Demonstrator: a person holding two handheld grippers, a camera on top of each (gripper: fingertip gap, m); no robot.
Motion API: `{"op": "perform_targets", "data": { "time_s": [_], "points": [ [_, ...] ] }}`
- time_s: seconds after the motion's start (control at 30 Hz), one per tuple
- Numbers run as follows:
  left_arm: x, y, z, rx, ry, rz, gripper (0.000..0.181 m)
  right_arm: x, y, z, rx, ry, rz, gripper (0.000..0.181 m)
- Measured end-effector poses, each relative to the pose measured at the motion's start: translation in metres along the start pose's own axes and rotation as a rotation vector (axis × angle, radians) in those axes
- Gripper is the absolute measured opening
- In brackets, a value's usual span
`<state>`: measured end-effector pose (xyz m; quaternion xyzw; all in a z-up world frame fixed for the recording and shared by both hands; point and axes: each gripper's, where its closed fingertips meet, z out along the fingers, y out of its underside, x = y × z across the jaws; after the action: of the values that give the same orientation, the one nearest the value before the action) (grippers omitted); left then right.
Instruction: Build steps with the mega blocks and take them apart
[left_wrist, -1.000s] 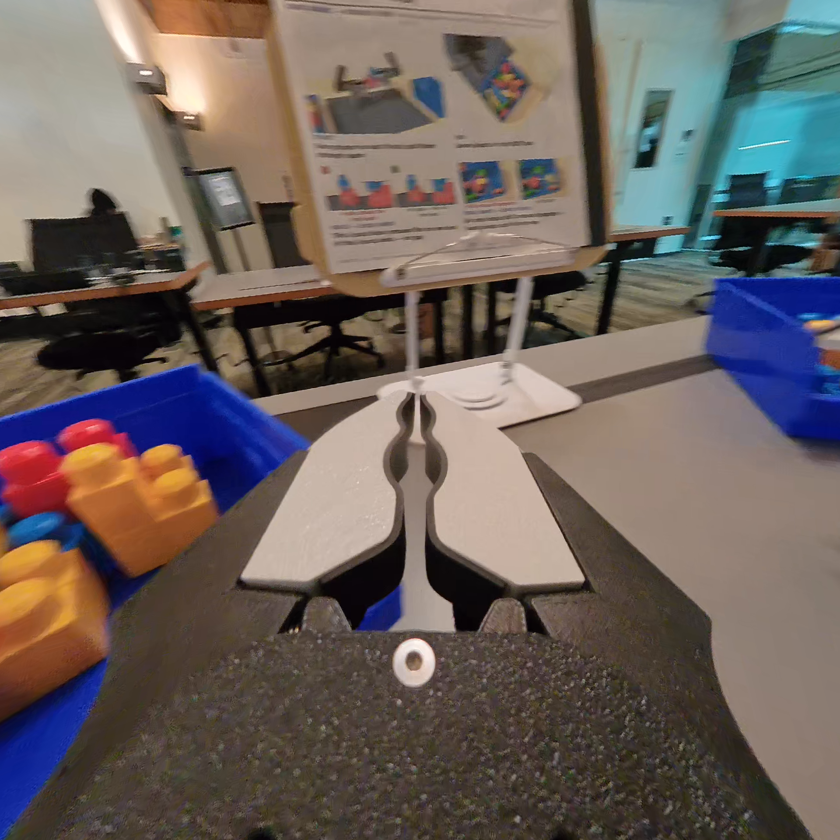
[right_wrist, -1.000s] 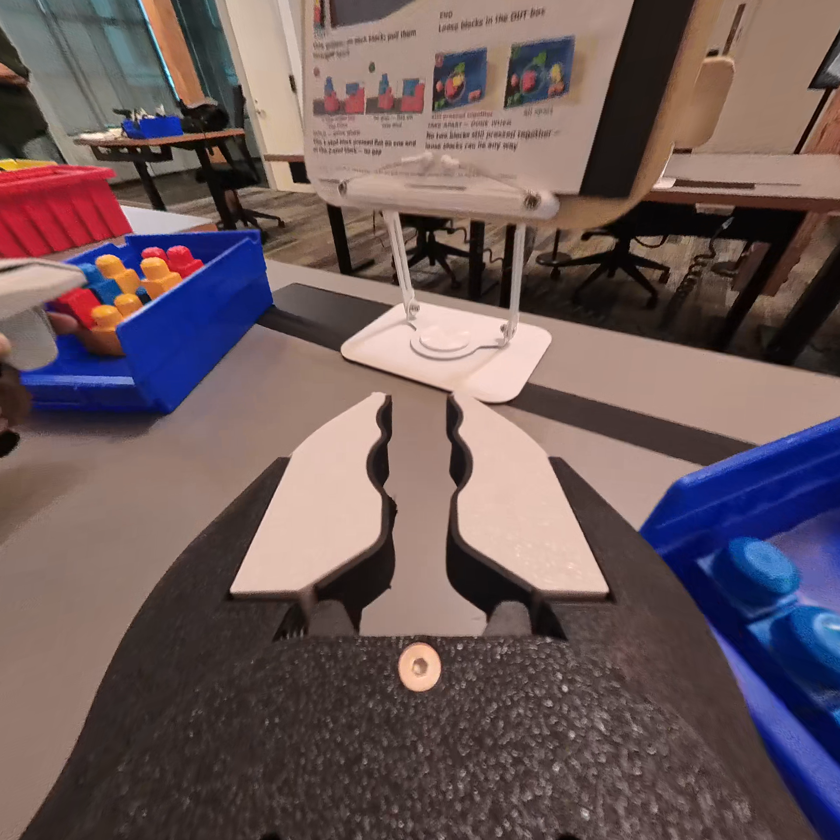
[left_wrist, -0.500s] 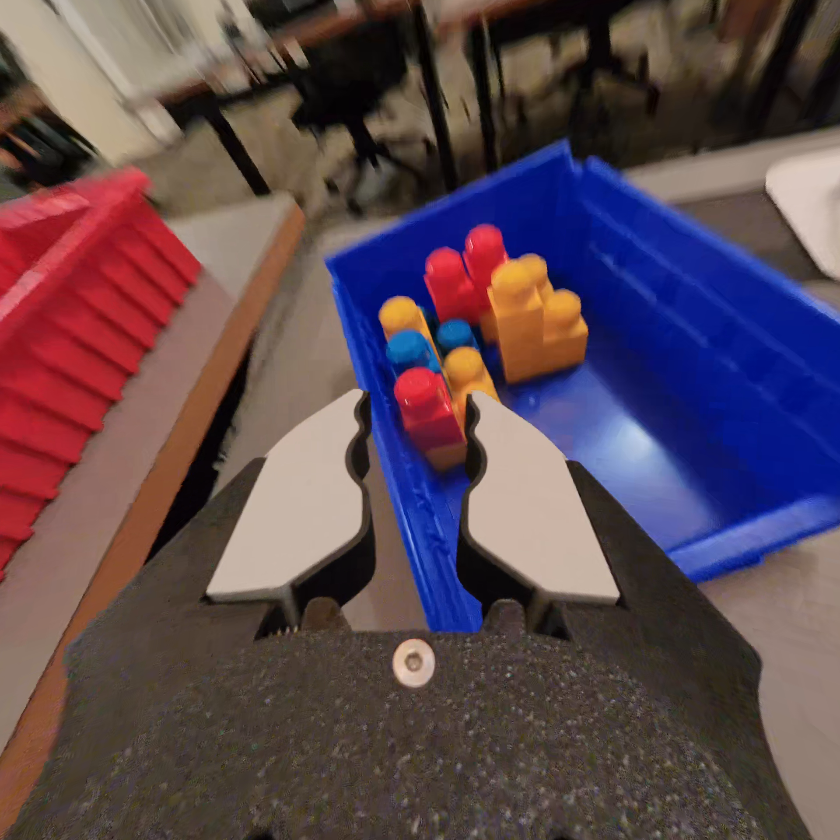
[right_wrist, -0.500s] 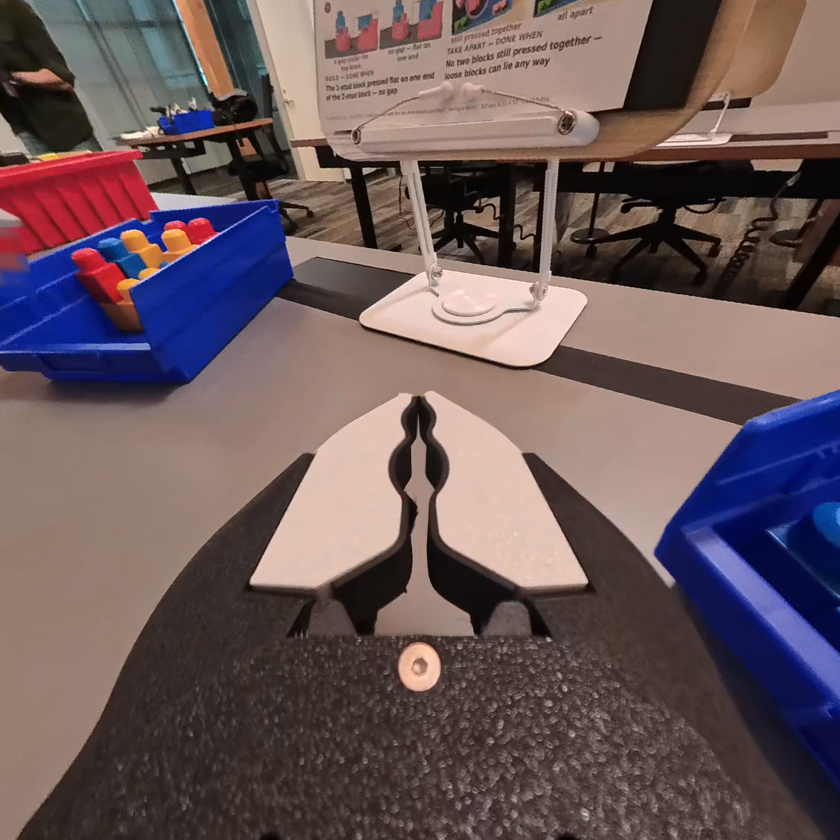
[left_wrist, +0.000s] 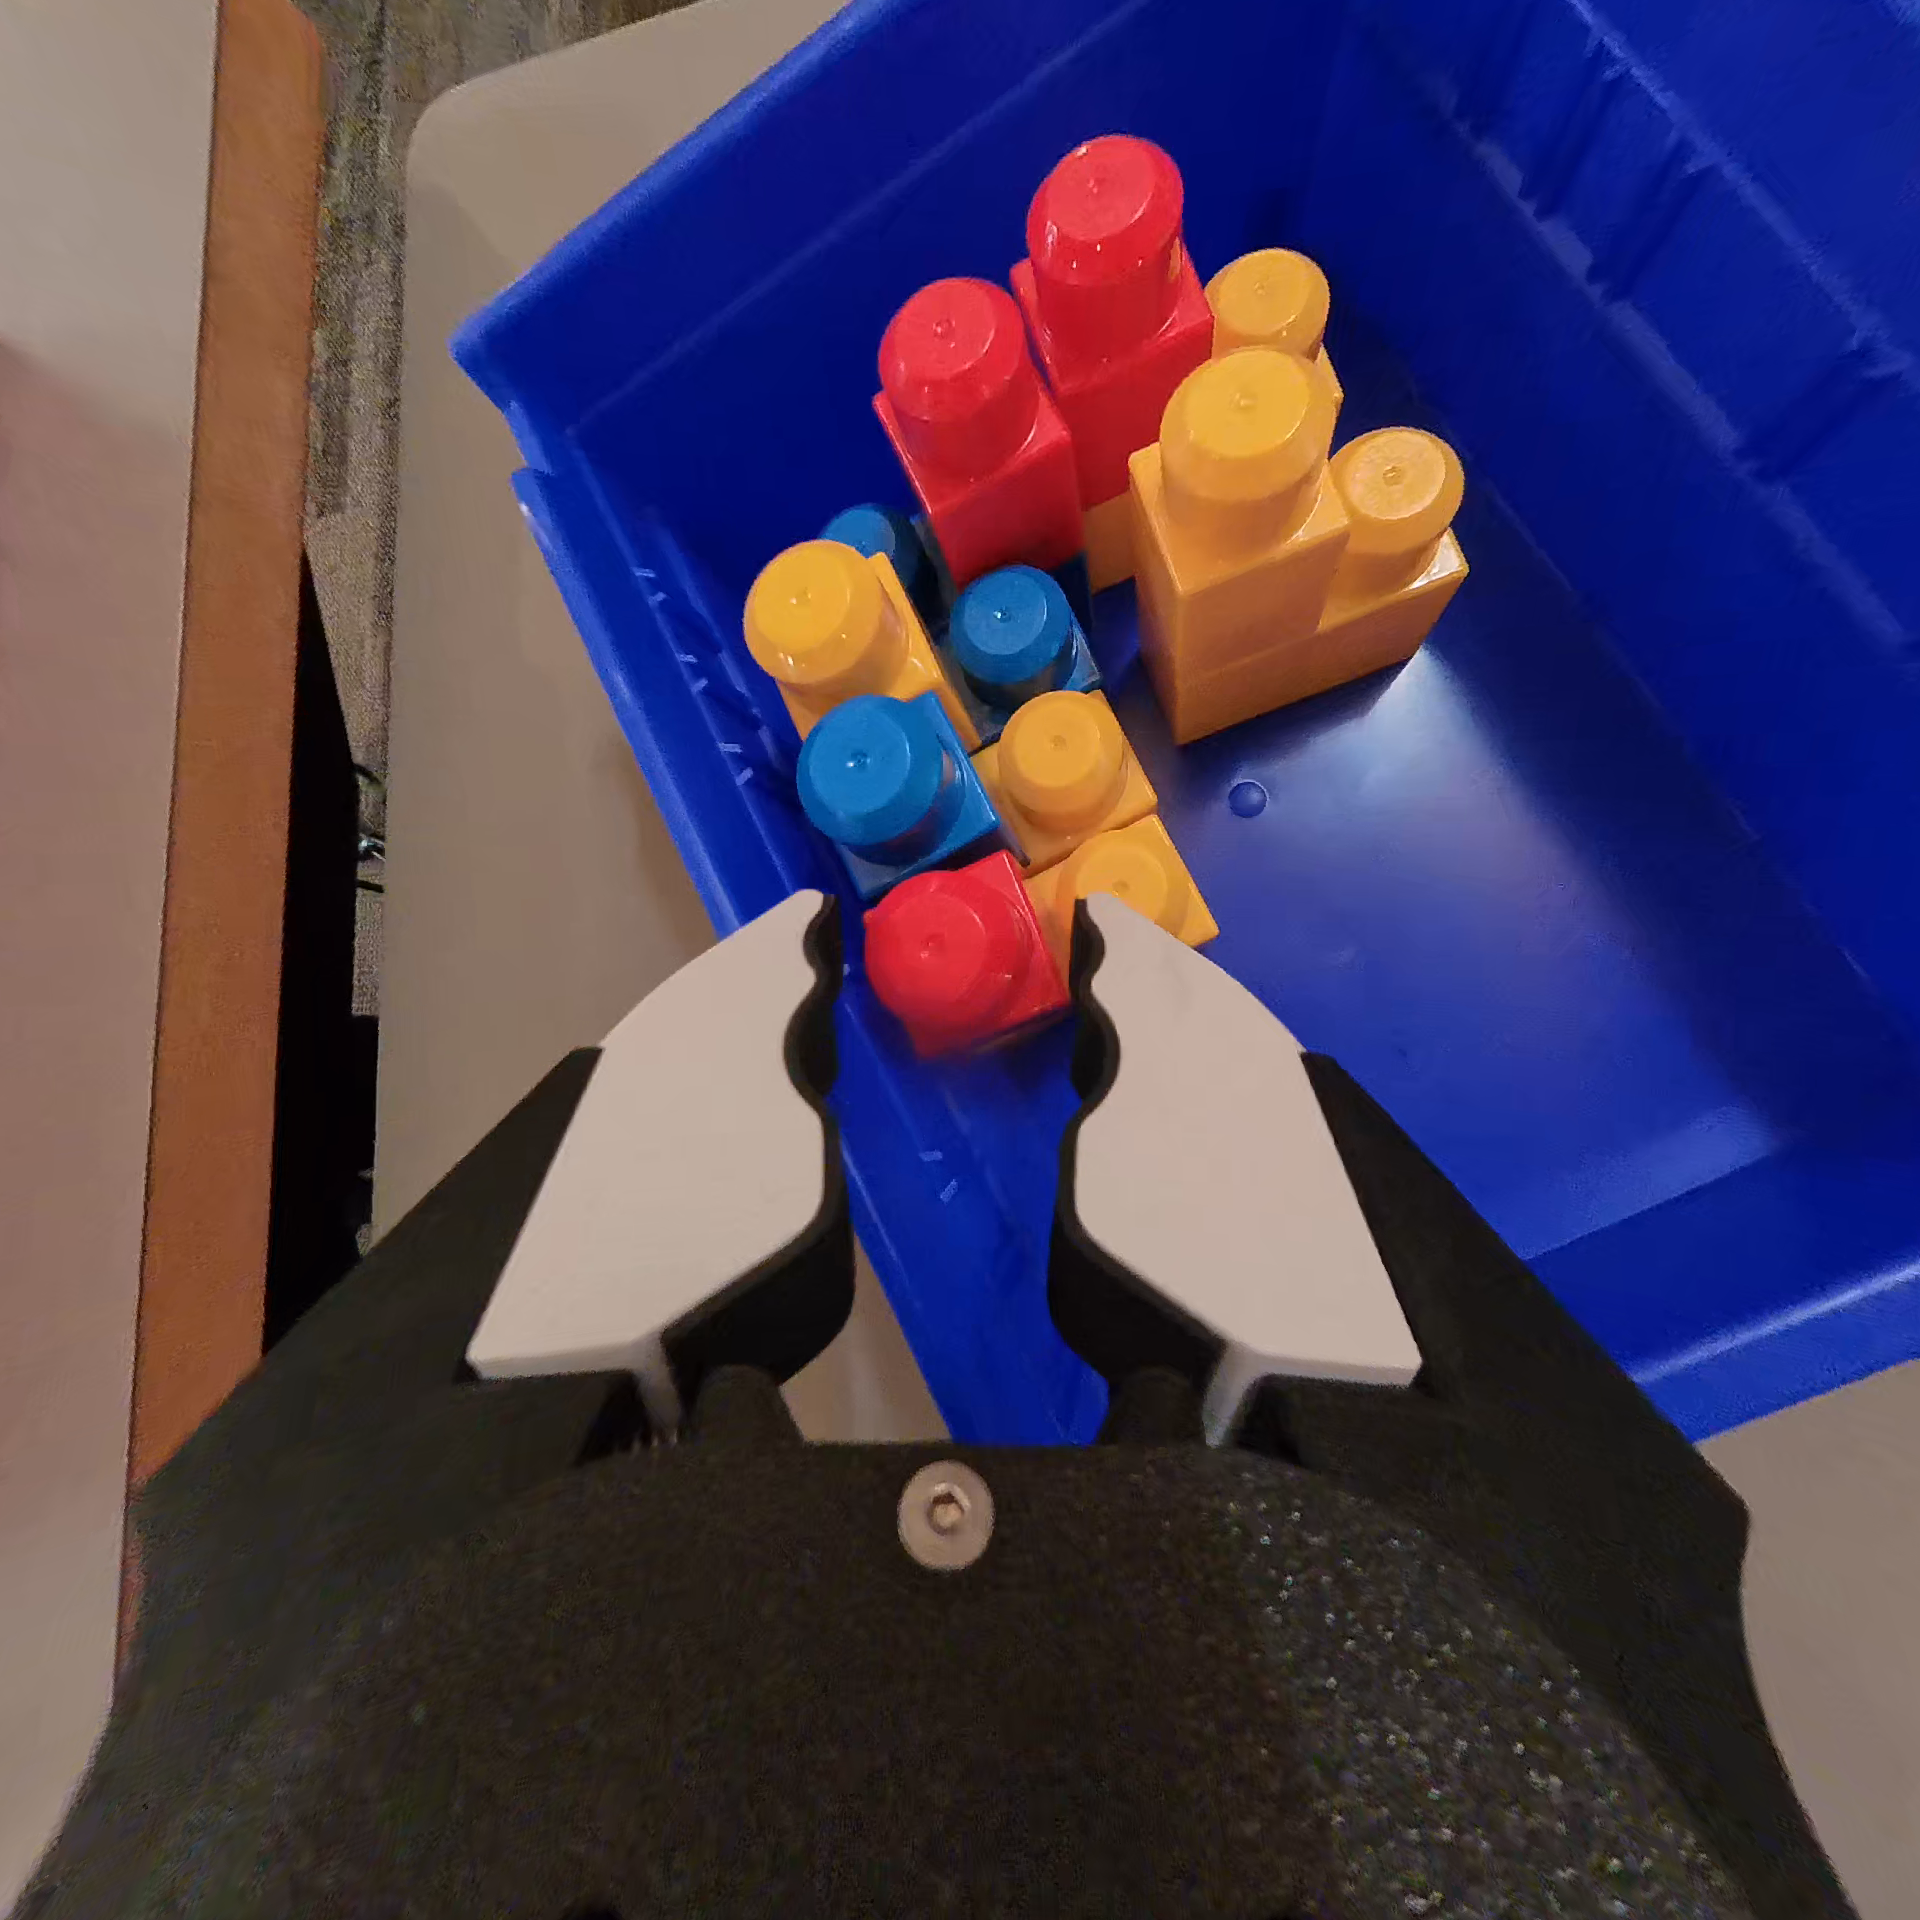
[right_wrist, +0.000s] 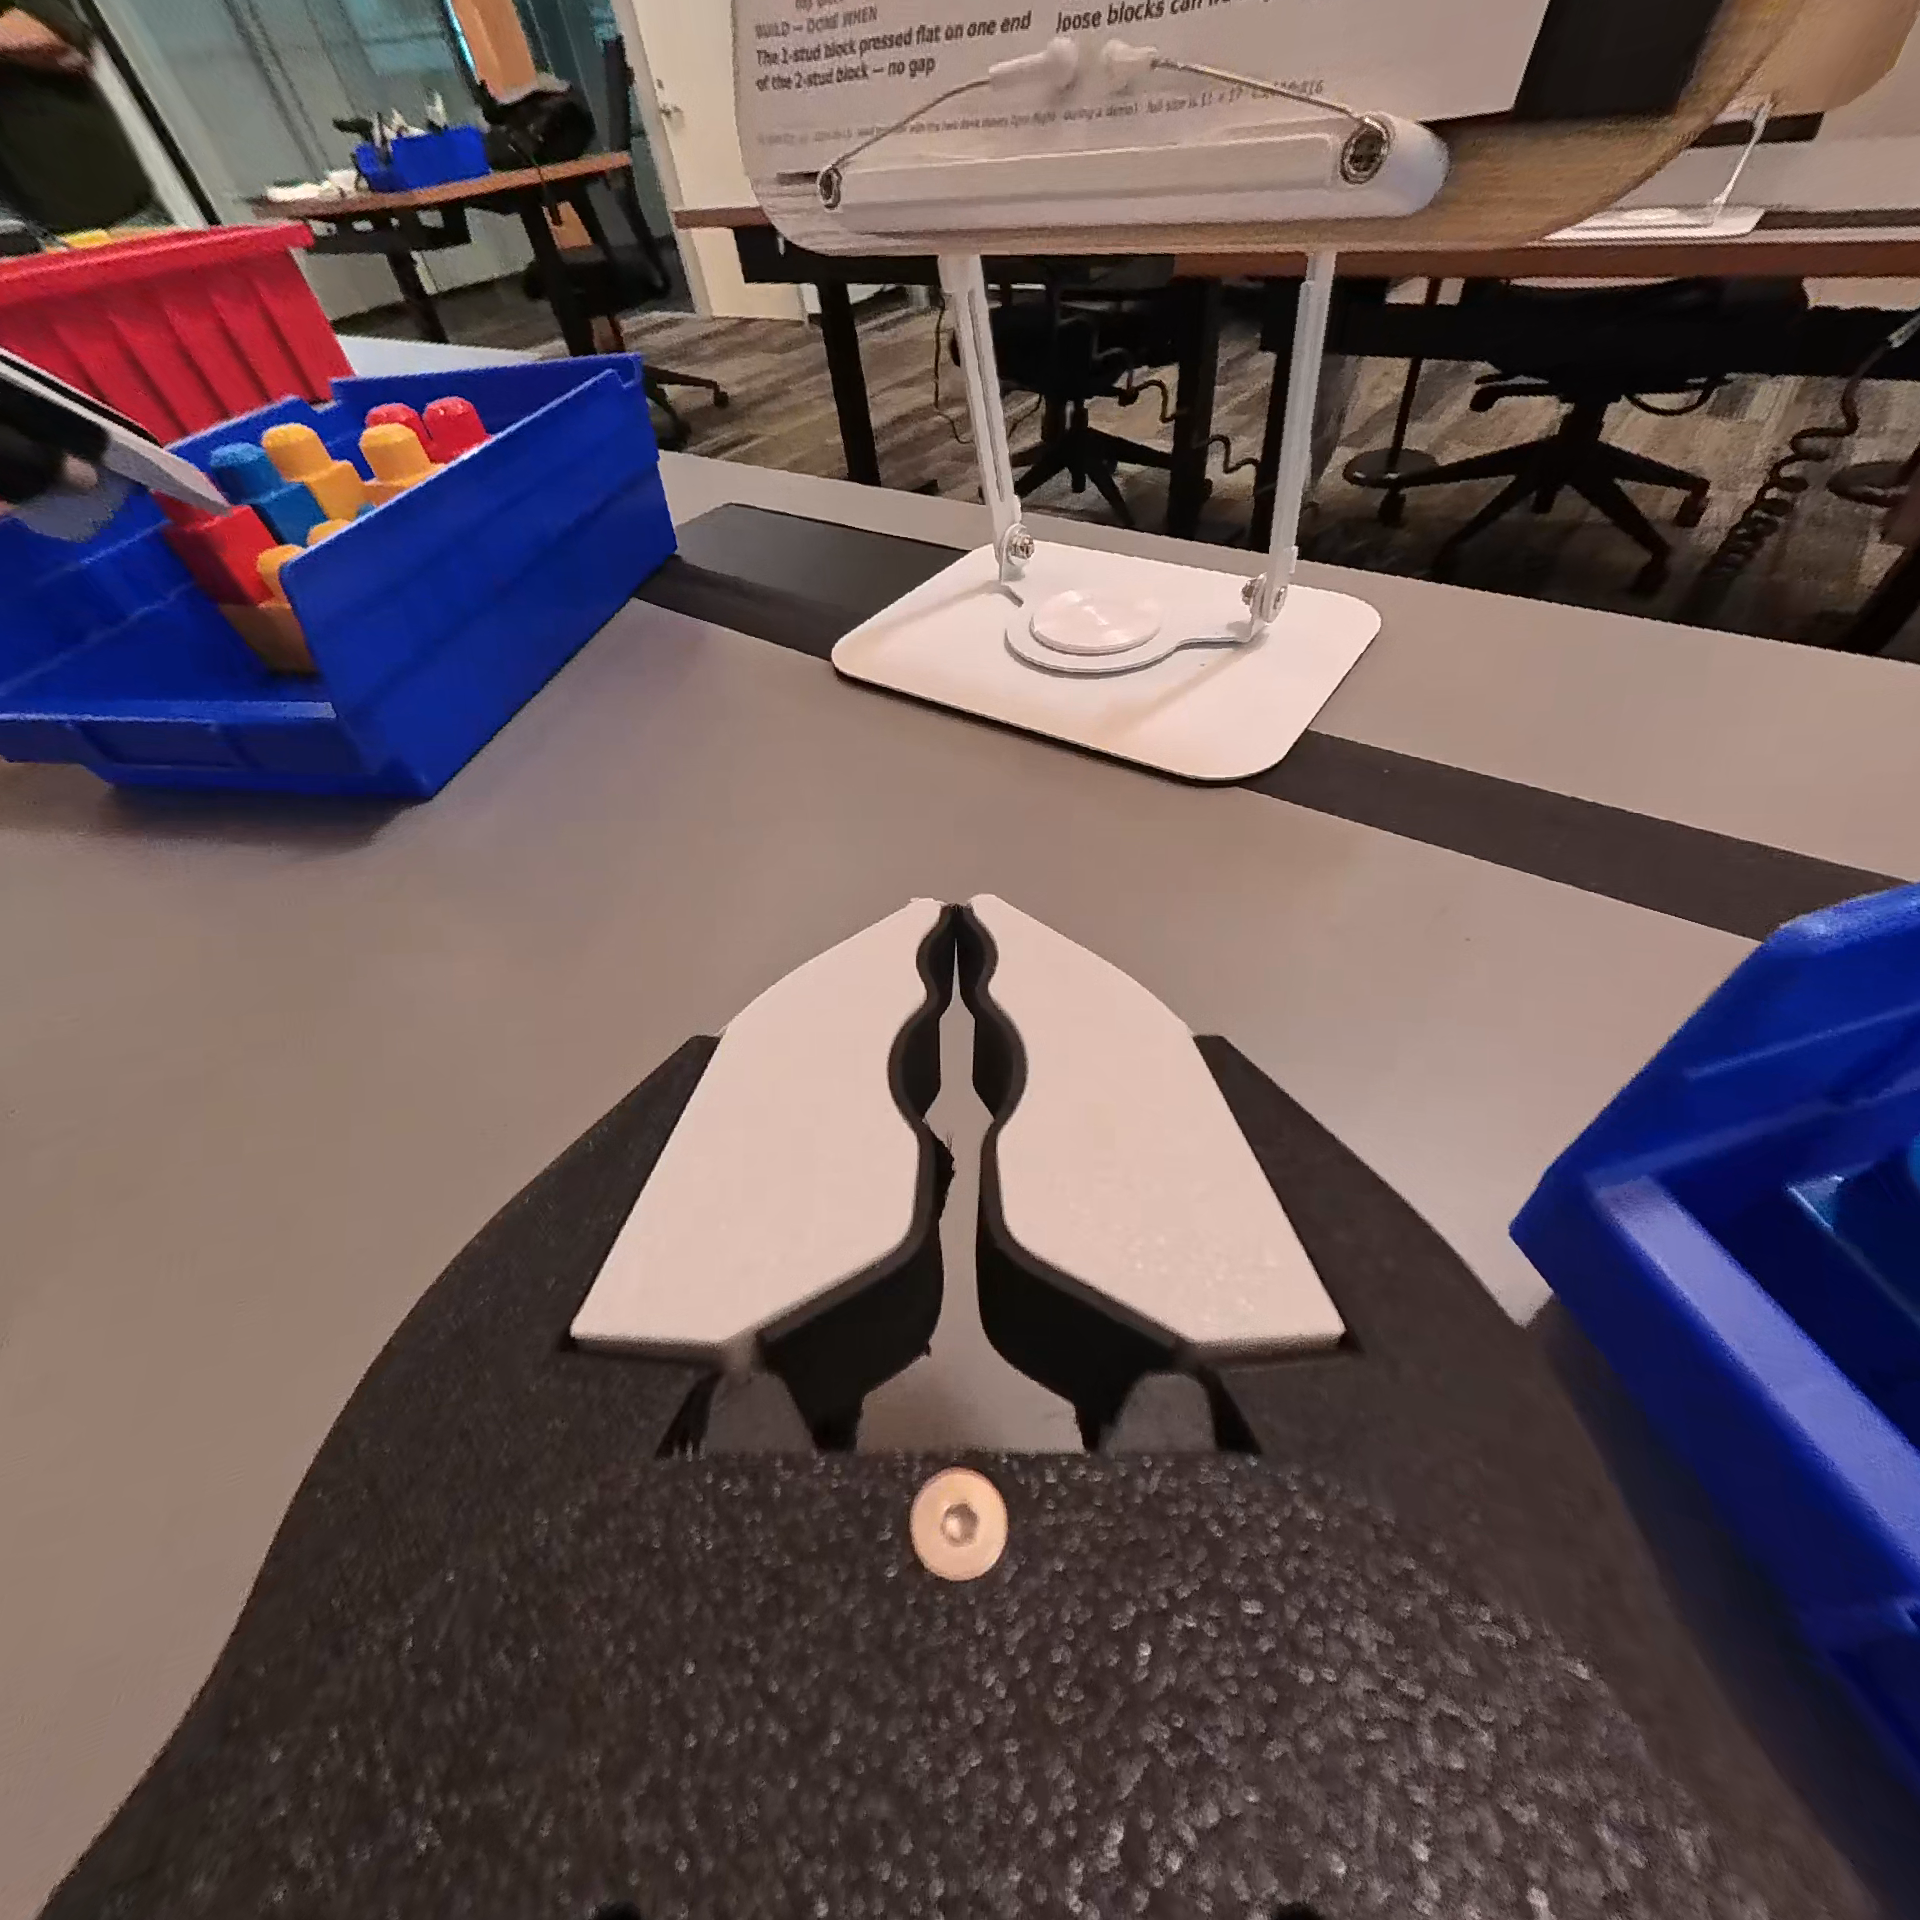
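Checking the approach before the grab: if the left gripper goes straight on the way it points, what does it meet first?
Most likely the single-stud red block, which sits between the open left gripper fingers at the near wall of the blue bin. Depth is unclear; that wall could touch first.

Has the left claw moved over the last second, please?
Yes. The left claw swung left from the white document stand and now points down into the blue plastic bin, open around a red block.

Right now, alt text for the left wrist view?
The left gripper hangs open over a blue bin, its jaws either side of a red one-stud block. More red, yellow and blue mega blocks stand behind it.
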<state>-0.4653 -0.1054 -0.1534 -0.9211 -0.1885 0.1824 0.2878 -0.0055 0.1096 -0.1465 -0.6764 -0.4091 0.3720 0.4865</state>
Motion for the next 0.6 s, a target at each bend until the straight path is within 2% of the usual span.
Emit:
{"op": "perform_targets", "data": {
  "time_s": [0.13, 0.37, 0.6],
  "points": [
    [-0.002, 0.002, 0.005, -0.034, -0.048, 0.040, 0.034, 0.001, 0.002, 0.001, -0.011, -0.005, 0.014, 0.000],
    [-0.002, 0.003, 0.004, -0.031, -0.081, 0.093, 0.033, 0.000, 0.003, 0.001, -0.017, -0.025, 0.029, 0.000],
    [0.005, -0.002, -0.015, 0.074, -0.079, 0.089, 0.030, 0.001, 0.000, -0.002, -0.002, -0.027, 0.044, 0.000]
  ]
}}
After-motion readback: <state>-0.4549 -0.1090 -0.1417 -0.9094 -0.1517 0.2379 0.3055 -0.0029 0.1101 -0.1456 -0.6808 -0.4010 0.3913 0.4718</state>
